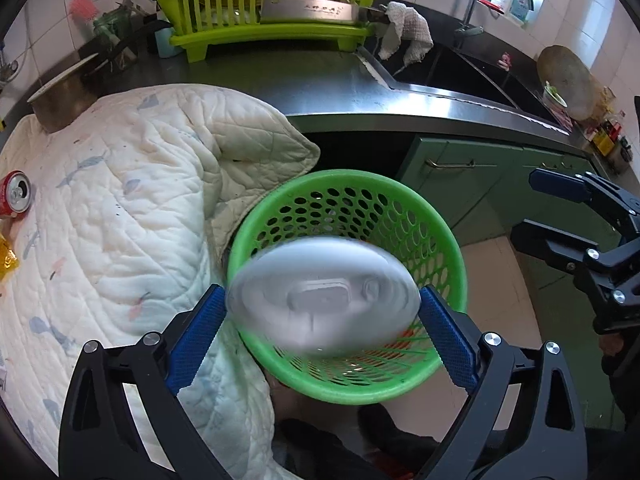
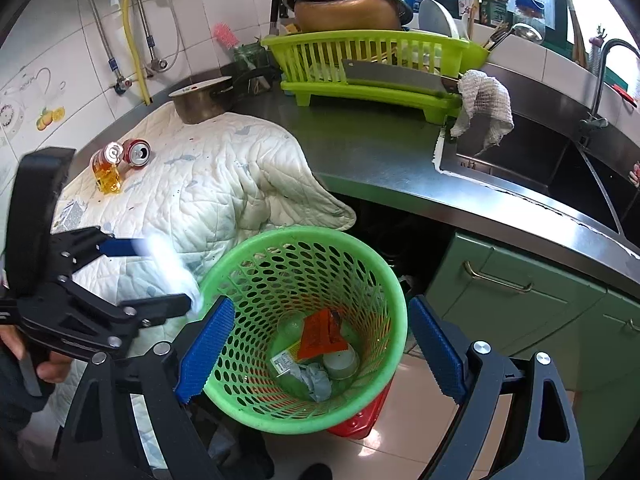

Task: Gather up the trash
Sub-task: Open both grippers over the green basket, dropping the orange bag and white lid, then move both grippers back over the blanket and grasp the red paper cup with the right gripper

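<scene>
A green mesh basket [image 1: 348, 178] [image 2: 304, 232] stands on the floor below the counter edge. Inside lie an orange wrapper [image 2: 320, 332], crumpled grey paper [image 2: 316, 378] and a clear cup [image 2: 340, 362]. My left gripper [image 1: 322, 294] [image 2: 166, 274] is above the basket's near-left rim, shut on a white plastic lid [image 1: 320, 304] [image 2: 172, 268], which looks smeared. My right gripper [image 2: 320, 306] [image 1: 526, 208] hangs open over the basket with nothing between its pads. A red can [image 1: 14, 194] [image 2: 138, 152] and a yellow-labelled can [image 2: 106, 168] lie on the quilted cloth [image 1: 120, 200] [image 2: 224, 184].
On the counter stand a steel pot [image 2: 202, 102] and a lime dish rack [image 2: 376, 64] with a cleaver [image 2: 392, 74] on it. A sink [image 2: 532, 152] with a rag [image 2: 486, 104] lies right. Green cupboards [image 2: 520, 304] stand below. Something red [image 2: 360, 420] sits under the basket.
</scene>
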The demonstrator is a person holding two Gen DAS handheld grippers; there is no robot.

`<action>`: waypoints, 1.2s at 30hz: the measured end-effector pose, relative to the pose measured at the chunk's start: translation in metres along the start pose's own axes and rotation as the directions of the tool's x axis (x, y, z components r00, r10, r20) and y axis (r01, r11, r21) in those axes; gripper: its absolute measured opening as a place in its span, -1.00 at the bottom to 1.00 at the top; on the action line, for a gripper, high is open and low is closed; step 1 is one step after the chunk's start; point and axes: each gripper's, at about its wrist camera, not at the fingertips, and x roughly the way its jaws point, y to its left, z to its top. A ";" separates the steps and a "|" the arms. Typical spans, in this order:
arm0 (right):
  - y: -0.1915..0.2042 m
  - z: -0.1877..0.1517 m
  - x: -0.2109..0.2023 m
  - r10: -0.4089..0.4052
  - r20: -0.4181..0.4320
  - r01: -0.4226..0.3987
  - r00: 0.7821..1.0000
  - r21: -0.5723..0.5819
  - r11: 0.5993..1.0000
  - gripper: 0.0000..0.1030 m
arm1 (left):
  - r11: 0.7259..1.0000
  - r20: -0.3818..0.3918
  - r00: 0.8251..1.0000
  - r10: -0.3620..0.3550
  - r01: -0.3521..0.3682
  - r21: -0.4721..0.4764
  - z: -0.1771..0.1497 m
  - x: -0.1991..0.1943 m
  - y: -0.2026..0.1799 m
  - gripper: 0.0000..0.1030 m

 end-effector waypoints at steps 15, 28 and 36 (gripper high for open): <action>0.019 0.011 0.006 0.050 0.011 -0.050 0.999 -0.037 0.998 0.67 | 0.996 0.043 0.999 0.028 -0.024 -0.084 -0.009 -0.025 0.024 0.84; 0.070 0.034 0.032 0.127 -0.010 -0.127 0.992 -0.134 0.983 0.67 | 0.958 0.091 0.980 0.180 -0.153 -0.242 -0.037 -0.076 0.092 0.86; 0.127 0.060 0.056 0.194 -0.029 -0.195 0.981 -0.234 0.952 0.67 | 0.891 0.079 0.953 0.293 -0.242 -0.383 -0.066 -0.108 0.156 0.86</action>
